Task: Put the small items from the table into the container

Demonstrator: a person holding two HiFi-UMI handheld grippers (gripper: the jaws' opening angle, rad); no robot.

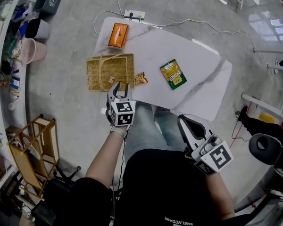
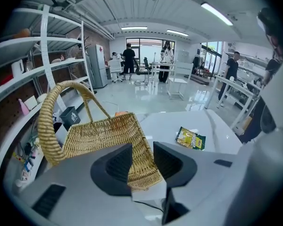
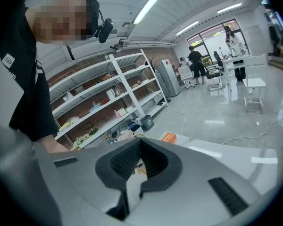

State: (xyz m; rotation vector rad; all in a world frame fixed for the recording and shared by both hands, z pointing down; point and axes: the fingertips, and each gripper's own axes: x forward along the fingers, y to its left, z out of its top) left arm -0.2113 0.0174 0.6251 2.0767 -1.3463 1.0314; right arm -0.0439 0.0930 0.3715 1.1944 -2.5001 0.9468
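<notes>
A woven wicker basket (image 1: 110, 72) with a handle stands at the left edge of the white table (image 1: 198, 65). A small snack packet (image 1: 140, 78) lies just right of it. Farther right lies a green-and-yellow packet (image 1: 173, 73), and an orange packet (image 1: 118, 35) lies at the far end. My left gripper (image 1: 120, 92) hovers at the basket's near edge, open and empty. In the left gripper view the basket (image 2: 101, 133) shows through the left gripper (image 2: 142, 147), with the green packet (image 2: 190, 138) beyond. My right gripper (image 1: 188, 126) hangs low by the person's lap, off the table. In its own view the right gripper (image 3: 140, 149) is shut and holds nothing.
A power strip (image 1: 134, 14) and its cable lie on the floor beyond the table. A wooden rack (image 1: 35, 147), bins (image 1: 37, 28) and shelves line the left side. A black chair (image 1: 269, 147) is at the right. People stand far off in the room.
</notes>
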